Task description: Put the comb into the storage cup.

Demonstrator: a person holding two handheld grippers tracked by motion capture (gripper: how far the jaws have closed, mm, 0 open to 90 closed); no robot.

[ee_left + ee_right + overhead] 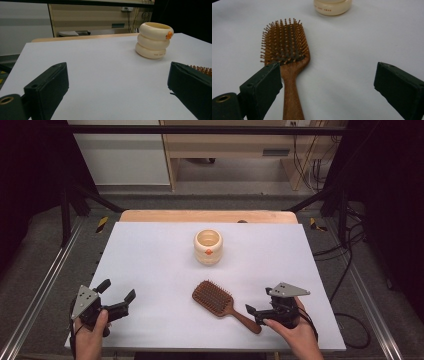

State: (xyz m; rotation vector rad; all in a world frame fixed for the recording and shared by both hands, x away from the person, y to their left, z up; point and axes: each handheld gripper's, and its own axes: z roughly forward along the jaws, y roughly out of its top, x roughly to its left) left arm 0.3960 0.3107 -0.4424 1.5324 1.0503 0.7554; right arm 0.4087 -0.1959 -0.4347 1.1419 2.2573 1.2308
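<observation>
A wooden paddle hairbrush (220, 302) lies bristles up on the white board (150, 260), its handle pointing toward the near right. A cream ringed cup (208, 246) with an orange mark stands upright at the board's middle. My right gripper (259, 301) is open at the handle's end; in the right gripper view the brush (285, 45) has its handle beside the left jaw, inside the gap of the gripper (327, 82). My left gripper (118, 290) is open and holds nothing at the near left. In the left gripper view, its gap (117, 82) faces the cup (153, 40) and brush bristles (201, 69).
The board rests on a wooden table (207, 216) with metal rails (45, 285) at both sides. Cables (345, 250) run over the floor at the right. A wooden cabinet (225, 145) stands beyond the far edge.
</observation>
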